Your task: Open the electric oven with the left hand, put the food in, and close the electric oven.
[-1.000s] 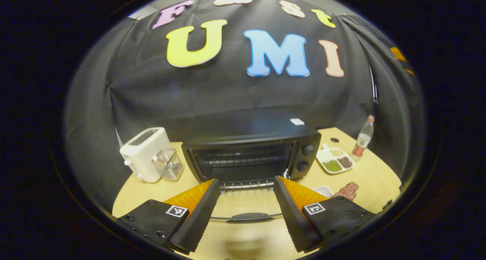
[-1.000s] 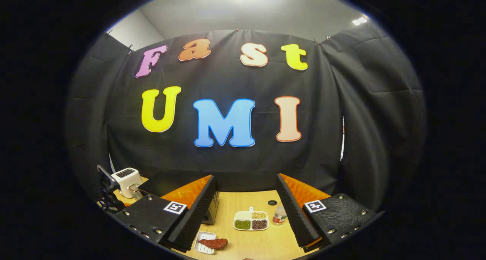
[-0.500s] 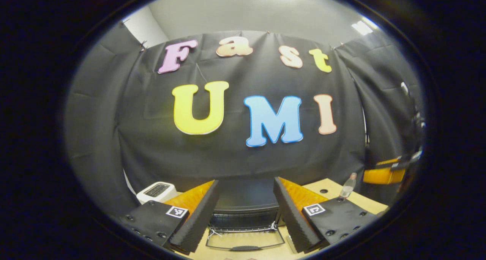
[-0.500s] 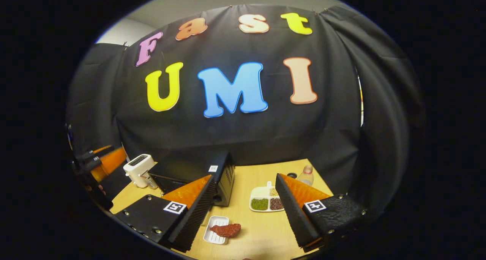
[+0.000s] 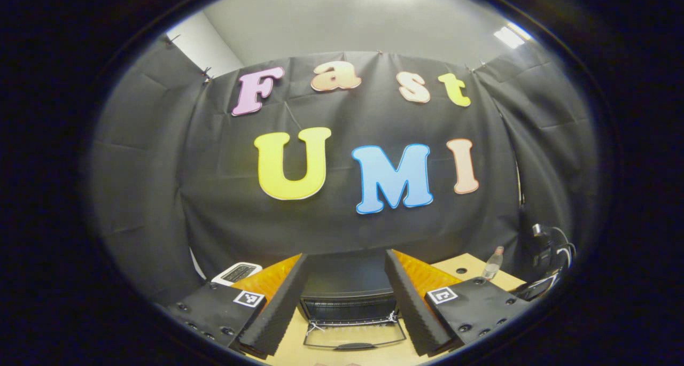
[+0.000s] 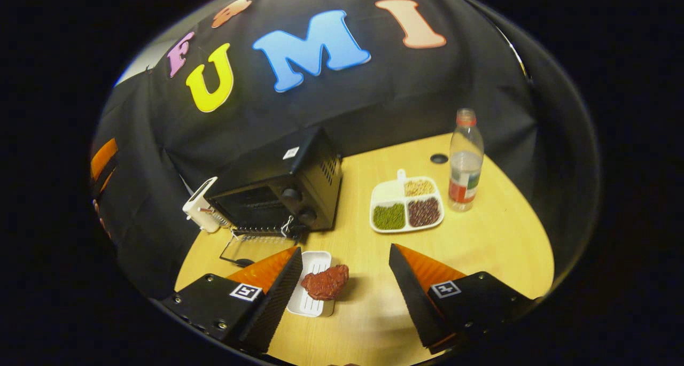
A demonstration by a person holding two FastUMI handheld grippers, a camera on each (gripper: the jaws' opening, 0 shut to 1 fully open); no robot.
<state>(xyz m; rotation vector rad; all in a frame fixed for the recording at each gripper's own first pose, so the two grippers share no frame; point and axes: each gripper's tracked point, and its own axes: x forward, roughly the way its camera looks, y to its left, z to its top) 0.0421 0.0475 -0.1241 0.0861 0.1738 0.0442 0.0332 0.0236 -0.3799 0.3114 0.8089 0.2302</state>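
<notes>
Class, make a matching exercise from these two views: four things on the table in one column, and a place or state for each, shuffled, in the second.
1. oven door
2. red meat
3. water bottle
4. sectioned dish

a. upright, right of the sectioned dish
b. holds green, brown and pale fillings
c. dropped open
d. half on the small white tray

Pairs: 1-c, 2-d, 3-a, 4-b

The oven [image 6: 278,192] stands with its door [image 6: 254,246] dropped flat onto the table [image 6: 481,248], its mouth unblocked; the toaster [image 6: 199,205] crowds its far side; bare tabletop lies between the meat [image 6: 326,281] on its white tray [image 6: 312,288] and the divided dish [image 6: 406,208]; the bottle [image 6: 465,160] stands upright beyond.
</notes>
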